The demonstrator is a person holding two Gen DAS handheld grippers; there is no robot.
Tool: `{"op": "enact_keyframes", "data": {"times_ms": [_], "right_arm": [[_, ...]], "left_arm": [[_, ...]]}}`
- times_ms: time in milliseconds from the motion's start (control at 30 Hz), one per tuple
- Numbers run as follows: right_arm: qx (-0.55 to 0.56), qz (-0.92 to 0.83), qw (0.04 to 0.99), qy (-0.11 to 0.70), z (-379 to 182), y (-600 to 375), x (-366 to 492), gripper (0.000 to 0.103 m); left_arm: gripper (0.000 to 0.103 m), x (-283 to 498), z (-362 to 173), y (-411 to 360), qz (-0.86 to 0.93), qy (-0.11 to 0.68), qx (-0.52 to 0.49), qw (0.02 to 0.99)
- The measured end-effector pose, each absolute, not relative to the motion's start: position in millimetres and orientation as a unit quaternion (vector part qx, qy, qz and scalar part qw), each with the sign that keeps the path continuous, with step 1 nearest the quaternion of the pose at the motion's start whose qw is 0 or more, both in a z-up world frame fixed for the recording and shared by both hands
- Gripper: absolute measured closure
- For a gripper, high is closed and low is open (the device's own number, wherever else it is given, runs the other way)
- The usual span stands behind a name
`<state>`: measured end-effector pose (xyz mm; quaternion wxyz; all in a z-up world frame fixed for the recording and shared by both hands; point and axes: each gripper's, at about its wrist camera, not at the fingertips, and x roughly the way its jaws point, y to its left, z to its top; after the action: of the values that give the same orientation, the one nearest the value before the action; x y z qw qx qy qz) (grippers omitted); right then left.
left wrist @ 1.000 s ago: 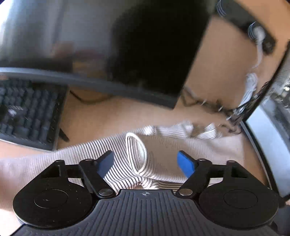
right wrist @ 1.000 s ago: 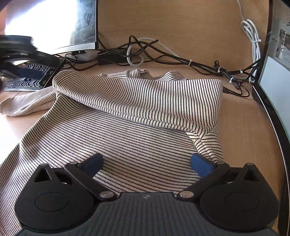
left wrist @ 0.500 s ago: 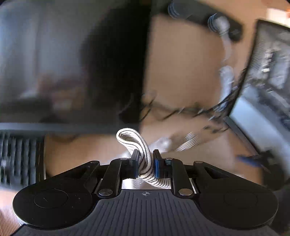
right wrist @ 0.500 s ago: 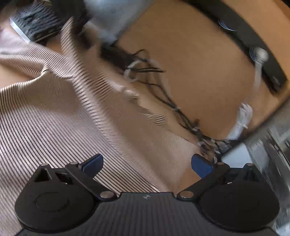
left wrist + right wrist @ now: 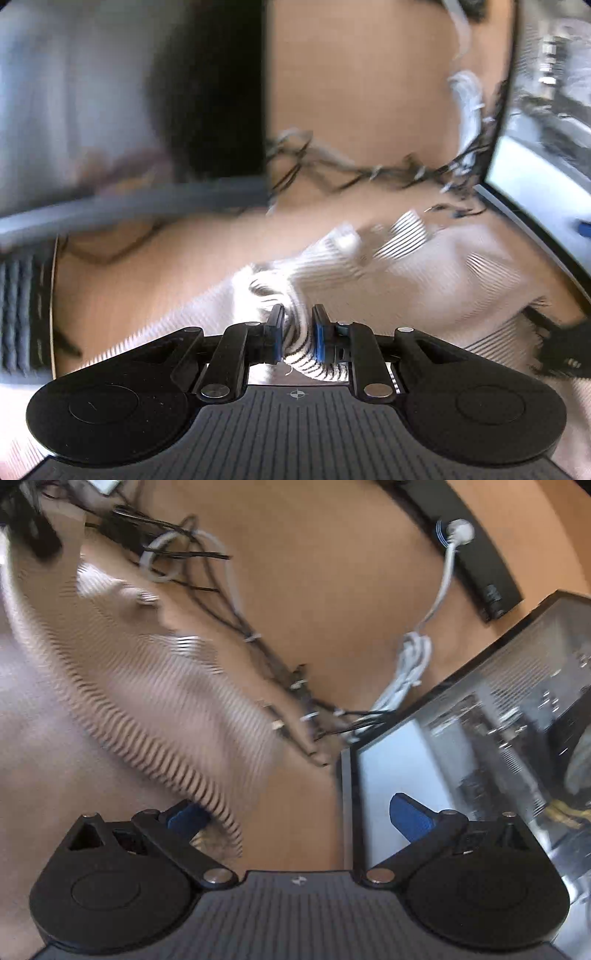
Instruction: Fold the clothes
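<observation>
Motion-blurred striped garment [image 5: 424, 266] beyond left gripper [image 5: 298, 336]

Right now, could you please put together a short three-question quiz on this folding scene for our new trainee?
1. True or false: the left gripper is shut on a bunch of the striped garment.
2. Multiple choice: the right gripper is (A) shut on the garment, (B) open, with a striped edge hanging by its left finger, (C) shut on a cable.
3. Fill in: behind the garment, a tangle of ____ lies on the wooden desk.

Key: 1 true; 2 B; 3 cables.
</observation>
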<state>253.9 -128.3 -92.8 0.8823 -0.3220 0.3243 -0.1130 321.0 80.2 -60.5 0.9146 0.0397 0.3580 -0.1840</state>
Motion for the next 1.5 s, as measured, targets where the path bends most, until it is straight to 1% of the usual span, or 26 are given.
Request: {"op": "enact_keyframes", "data": {"times_ms": [33, 67, 233, 367, 533, 567, 633, 700, 767, 800, 900, 1000, 1067, 1133, 1267, 1333, 1367, 1433, 1500], "right_arm": [[-0.286, -0.098, 0.895, 0.329, -87.6, -132.6, 252.3, 0.000], [-0.249, -0.083, 0.905, 0.334, -82.4, -136.9, 250.8, 0.000], [-0.060, -0.007, 0.936, 0.347, -56.6, -158.3, 243.0, 0.000], [0.094, 0.054, 0.931, 0.347, -35.8, -175.5, 236.8, 0.000], [0.228, 0.080, 0.896, 0.371, -70.0, -181.1, 290.4, 0.000], [0.229, 0.066, 0.891, 0.386, -80.8, -180.5, 298.5, 0.000], [0.201, 0.054, 0.900, 0.384, -92.2, -173.8, 301.4, 0.000], [0.158, 0.047, 0.905, 0.391, -94.3, -159.3, 301.9, 0.000], [0.130, 0.043, 0.909, 0.394, -93.0, -148.6, 301.5, 0.000], [0.125, 0.044, 0.911, 0.391, -90.4, -145.9, 300.9, 0.000], [0.111, 0.047, 0.916, 0.383, -82.9, -137.9, 298.9, 0.000], [0.097, 0.050, 0.920, 0.375, -75.4, -129.8, 296.9, 0.000], [0.087, 0.052, 0.923, 0.370, -70.3, -124.5, 295.6, 0.000], [0.078, 0.054, 0.926, 0.365, -65.3, -119.1, 294.3, 0.000], [0.059, 0.058, 0.932, 0.354, -55.3, -108.4, 291.6, 0.000], [0.049, 0.060, 0.934, 0.348, -50.2, -103.1, 290.3, 0.001], [0.041, 0.065, 0.937, 0.341, -45.7, -98.8, 285.2, 0.001], [0.023, 0.076, 0.943, 0.324, -36.2, -89.6, 273.5, 0.005], [0.005, 0.088, 0.948, 0.307, -26.6, -80.5, 261.9, 0.014]], "left_arm": [[0.084, 323.4, -62.9, 82.9, -0.177, 0.360, 0.038, 0.915], [0.081, 324.8, -63.6, 85.4, -0.172, 0.360, 0.037, 0.916], [0.083, 327.4, -57.8, 96.9, -0.156, 0.349, 0.037, 0.923], [0.083, 332.2, -57.4, 100.2, -0.142, 0.345, 0.037, 0.927], [0.082, 334.3, -60.1, 104.6, -0.110, 0.351, 0.056, 0.928], [0.082, 332.1, -58.1, 112.6, -0.101, 0.356, 0.046, 0.928], [0.081, 327.6, -54.1, 128.6, -0.082, 0.366, 0.027, 0.927], [0.077, 320.7, -48.6, 146.1, -0.067, 0.374, 0.005, 0.925], [0.056, 304.1, -40.4, 169.3, -0.050, 0.383, -0.021, 0.922], [0.053, 297.4, -37.3, 179.5, -0.039, 0.392, -0.032, 0.919], [0.051, 282.8, -31.8, 205.6, -0.011, 0.418, -0.065, 0.906], [0.041, 267.9, -23.5, 220.1, 0.008, 0.416, -0.063, 0.907], [0.029, 259.6, -17.7, 227.3, 0.012, 0.410, -0.060, 0.910], [0.024, 252.0, -13.0, 234.5, 0.010, 0.404, -0.056, 0.913], [0.019, 234.7, -5.5, 259.8, 0.016, 0.388, -0.062, 0.920], [0.019, 224.9, -12.0, 283.7, 0.029, 0.390, -0.080, 0.917], [0.022, 221.1, -17.6, 295.7, 0.038, 0.397, -0.091, 0.913], [0.027, 218.8, -33.0, 315.2, 0.055, 0.418, -0.121, 0.899], [0.028, 221.3, -47.1, 327.3, 0.056, 0.432, -0.151, 0.887]]}}
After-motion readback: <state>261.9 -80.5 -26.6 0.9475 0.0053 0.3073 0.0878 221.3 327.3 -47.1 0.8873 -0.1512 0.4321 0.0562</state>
